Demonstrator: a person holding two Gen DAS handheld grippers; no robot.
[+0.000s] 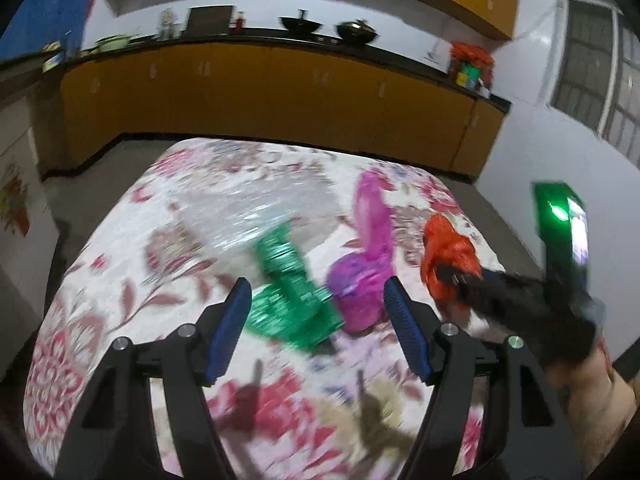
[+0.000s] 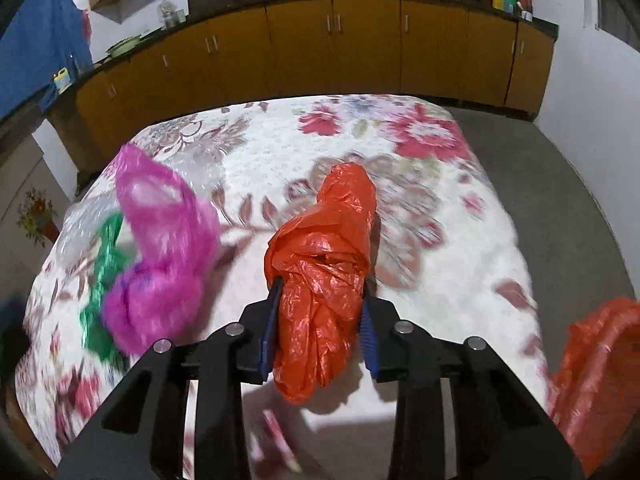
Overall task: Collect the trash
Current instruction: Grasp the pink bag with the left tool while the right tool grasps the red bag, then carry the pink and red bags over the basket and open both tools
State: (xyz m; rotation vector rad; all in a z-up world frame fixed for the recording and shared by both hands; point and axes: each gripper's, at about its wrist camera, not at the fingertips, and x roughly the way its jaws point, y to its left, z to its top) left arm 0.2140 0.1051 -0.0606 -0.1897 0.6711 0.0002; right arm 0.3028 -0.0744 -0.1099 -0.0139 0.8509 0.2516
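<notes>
A crumpled orange plastic bag (image 2: 324, 240) sits between the blue pads of my right gripper (image 2: 321, 288), which is shut on it just above the floral tablecloth (image 2: 440, 220). The left wrist view shows the same orange bag (image 1: 448, 248) at the tip of the right gripper (image 1: 454, 278). My left gripper (image 1: 317, 286) is open, its pads wide apart and holding nothing. Beyond its fingers on the cloth lie a shiny green wrapper (image 1: 288, 292) and a pink plastic bag (image 1: 366, 276). These appear as the pink bag (image 2: 160, 240) and green wrapper (image 2: 104, 280) left of the right gripper.
A clear crinkled plastic sheet (image 1: 240, 208) lies behind the green wrapper. A larger orange sack (image 2: 600, 360) hangs at the table's near right edge. Yellow cabinets (image 2: 360, 40) under a dark counter run along the far wall. Grey floor (image 2: 560, 200) lies to the table's right.
</notes>
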